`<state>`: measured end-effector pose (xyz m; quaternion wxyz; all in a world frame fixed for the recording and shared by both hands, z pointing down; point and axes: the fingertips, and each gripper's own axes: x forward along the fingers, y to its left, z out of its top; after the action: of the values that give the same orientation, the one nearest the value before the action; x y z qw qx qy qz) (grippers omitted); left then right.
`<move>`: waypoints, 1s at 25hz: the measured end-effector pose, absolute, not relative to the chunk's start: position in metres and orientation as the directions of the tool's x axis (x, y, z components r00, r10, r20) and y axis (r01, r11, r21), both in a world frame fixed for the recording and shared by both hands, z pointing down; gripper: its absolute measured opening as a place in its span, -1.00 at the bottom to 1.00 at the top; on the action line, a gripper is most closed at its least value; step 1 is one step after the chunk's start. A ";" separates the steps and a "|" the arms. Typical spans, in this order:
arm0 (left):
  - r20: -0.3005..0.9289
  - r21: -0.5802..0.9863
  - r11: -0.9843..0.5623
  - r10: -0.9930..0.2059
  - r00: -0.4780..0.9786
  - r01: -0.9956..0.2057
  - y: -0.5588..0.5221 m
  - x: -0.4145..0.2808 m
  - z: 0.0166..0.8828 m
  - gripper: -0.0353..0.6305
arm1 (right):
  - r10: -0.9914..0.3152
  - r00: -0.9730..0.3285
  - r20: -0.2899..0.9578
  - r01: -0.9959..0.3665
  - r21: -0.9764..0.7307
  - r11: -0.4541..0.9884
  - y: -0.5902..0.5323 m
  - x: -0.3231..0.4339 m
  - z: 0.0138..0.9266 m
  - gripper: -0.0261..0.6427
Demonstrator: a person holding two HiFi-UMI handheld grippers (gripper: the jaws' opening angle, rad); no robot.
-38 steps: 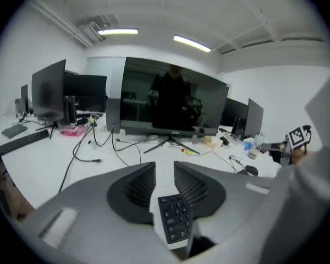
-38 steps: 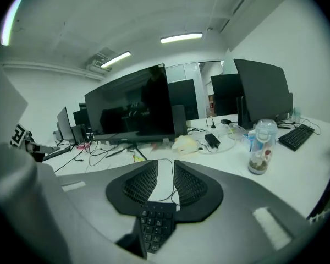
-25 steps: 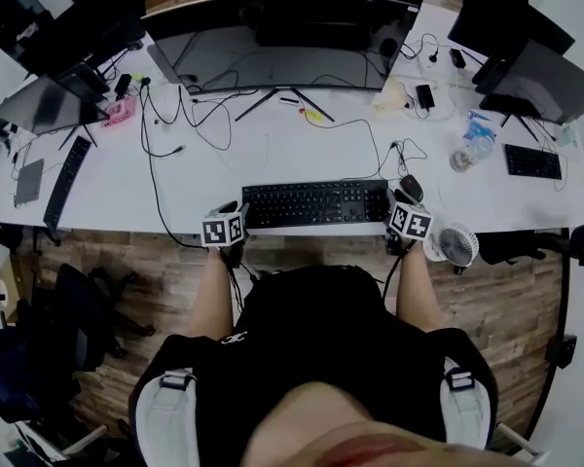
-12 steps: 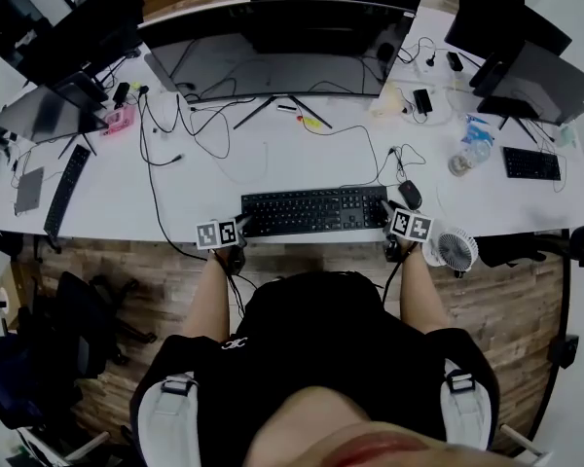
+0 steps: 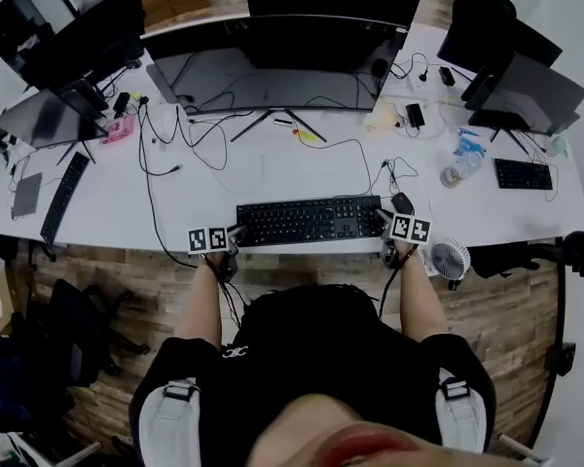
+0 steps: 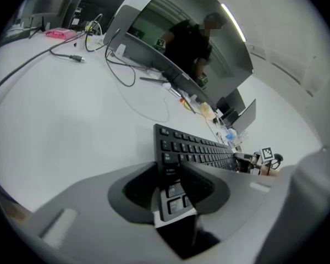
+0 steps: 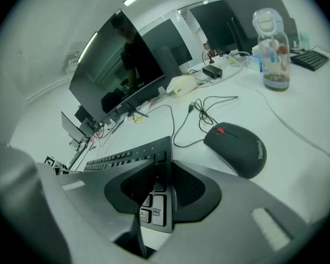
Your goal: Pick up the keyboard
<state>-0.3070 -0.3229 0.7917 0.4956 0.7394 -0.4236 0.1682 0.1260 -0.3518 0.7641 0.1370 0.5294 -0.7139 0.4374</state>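
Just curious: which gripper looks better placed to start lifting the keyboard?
Probably the left gripper: both grippers' jaws have just been opening around the ends of the keyboard, but a mouse sits close beside the right gripper.

We see a white desk (image 5: 107, 193) with the keyboard (image 5: 310, 220) lying flat along its near edge. The left gripper (image 5: 237, 234) stands at the keyboard's near-left corner, and the right gripper (image 5: 383, 221) stands at its right end. The jaws of both have just been opening, with the keyboard's ends between them. A mouse (image 5: 403, 203) lies just beyond the right gripper. A fan (image 5: 449, 258) sits at the desk's near edge, right of that gripper. A wide monitor (image 5: 273, 56) stands at the far side, with loose cables (image 5: 165, 144) before it.
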 end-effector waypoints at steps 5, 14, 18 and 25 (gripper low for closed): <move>0.589 0.585 -0.225 -0.543 0.598 -0.780 -0.335 -0.311 0.743 -0.37 | -0.722 -0.414 0.554 -0.870 -0.473 0.135 -0.364 0.121 0.705 -0.66; 0.388 0.460 -0.409 -0.706 0.593 -0.788 -0.368 -0.318 0.600 -0.37 | -0.869 -0.406 0.282 -0.872 -0.405 0.275 -0.380 0.116 0.558 -0.66; 0.314 0.409 -0.455 -0.744 0.590 -0.791 -0.373 -0.321 0.546 -0.37 | -0.898 -0.407 0.166 -0.870 -0.370 0.326 -0.382 0.113 0.499 -0.66; 0.184 0.302 -0.524 -0.788 0.588 -0.796 -0.376 -0.324 0.464 -0.37 | -0.908 -0.418 -0.010 -0.863 -0.306 0.401 -0.376 0.109 0.416 -0.66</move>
<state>-0.3243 -0.3757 0.4642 0.1796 0.8728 -0.4537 0.0123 0.1093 -0.3764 0.4158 -0.0877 0.5321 -0.8324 0.1277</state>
